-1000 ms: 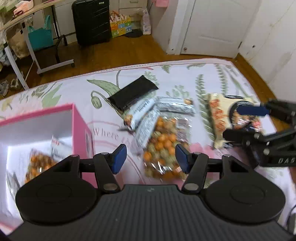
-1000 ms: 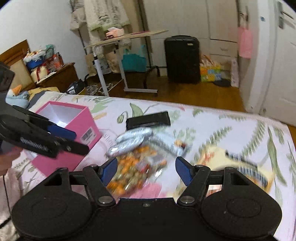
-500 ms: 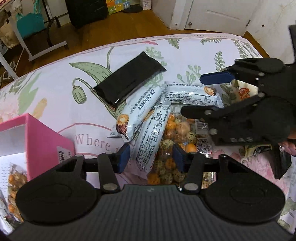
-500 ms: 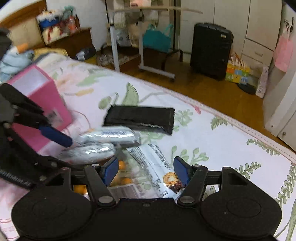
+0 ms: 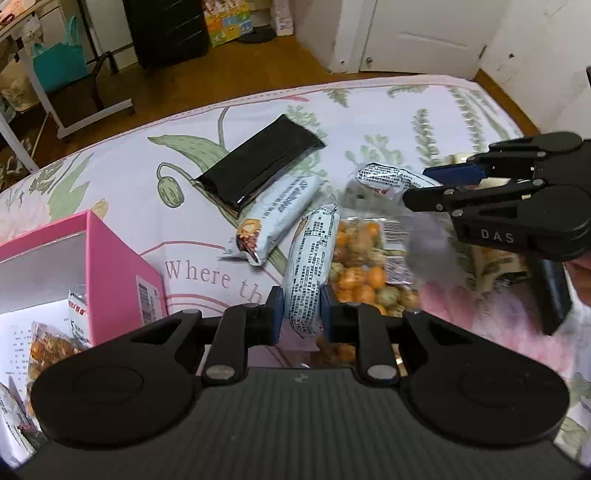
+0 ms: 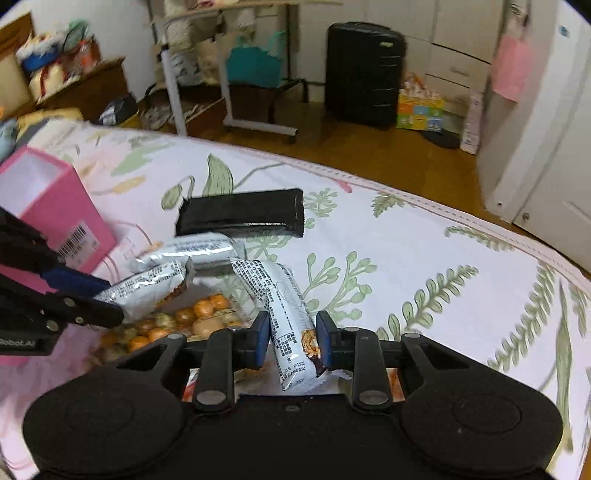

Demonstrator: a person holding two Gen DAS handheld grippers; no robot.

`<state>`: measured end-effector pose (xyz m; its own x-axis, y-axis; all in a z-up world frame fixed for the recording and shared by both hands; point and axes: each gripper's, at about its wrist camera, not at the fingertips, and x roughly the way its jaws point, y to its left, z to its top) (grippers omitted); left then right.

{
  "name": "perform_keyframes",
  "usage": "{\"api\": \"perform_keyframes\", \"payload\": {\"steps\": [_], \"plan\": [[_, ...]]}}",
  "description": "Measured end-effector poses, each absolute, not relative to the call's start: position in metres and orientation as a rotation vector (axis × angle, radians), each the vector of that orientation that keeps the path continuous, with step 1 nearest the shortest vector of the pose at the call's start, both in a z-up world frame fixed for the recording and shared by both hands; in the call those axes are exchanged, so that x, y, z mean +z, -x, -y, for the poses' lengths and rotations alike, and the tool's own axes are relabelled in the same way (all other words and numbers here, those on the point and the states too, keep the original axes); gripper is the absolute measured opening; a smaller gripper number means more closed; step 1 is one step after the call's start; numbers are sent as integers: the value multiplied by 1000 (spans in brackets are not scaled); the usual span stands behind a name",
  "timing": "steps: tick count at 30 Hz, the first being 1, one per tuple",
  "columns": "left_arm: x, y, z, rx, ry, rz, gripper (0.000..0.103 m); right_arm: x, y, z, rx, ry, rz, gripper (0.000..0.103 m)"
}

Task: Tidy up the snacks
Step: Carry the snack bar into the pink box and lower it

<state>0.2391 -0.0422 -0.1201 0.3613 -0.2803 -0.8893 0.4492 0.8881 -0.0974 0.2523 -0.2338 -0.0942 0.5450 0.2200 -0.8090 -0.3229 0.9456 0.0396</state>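
Observation:
Snacks lie on a floral bedspread [image 5: 388, 122]. My left gripper [image 5: 302, 314] is shut on a silver snack bar [image 5: 312, 269]. My right gripper [image 6: 291, 338] is shut on another silver snack bar [image 6: 286, 310], which also shows in the left wrist view [image 5: 388, 181]. A third silver bar [image 5: 280, 218] lies between them beside a black packet [image 5: 258, 170]. A clear bag of orange and green nuts [image 5: 365, 266] lies under the bars. An open pink box [image 5: 85, 266] at the left holds a nut bag [image 5: 51, 347].
A yellow snack pack [image 5: 491, 258] lies under the right gripper body. Beyond the bed's far edge are wooden floor, a black suitcase [image 6: 364, 74], a rolling desk [image 6: 229, 66] and white doors [image 5: 424, 33].
Both grippers have closed, each on a silver snack bar. The right gripper has shifted rightward onto its bar; the left has moved in over its own bar.

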Motion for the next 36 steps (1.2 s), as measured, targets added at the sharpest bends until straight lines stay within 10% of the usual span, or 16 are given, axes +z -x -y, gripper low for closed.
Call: {"api": "perform_keyframes", "payload": {"steps": [36], "plan": [[-12, -101, -77, -434, 18, -1222, 20, 13, -101, 147, 605, 58, -1021, 30]]}}
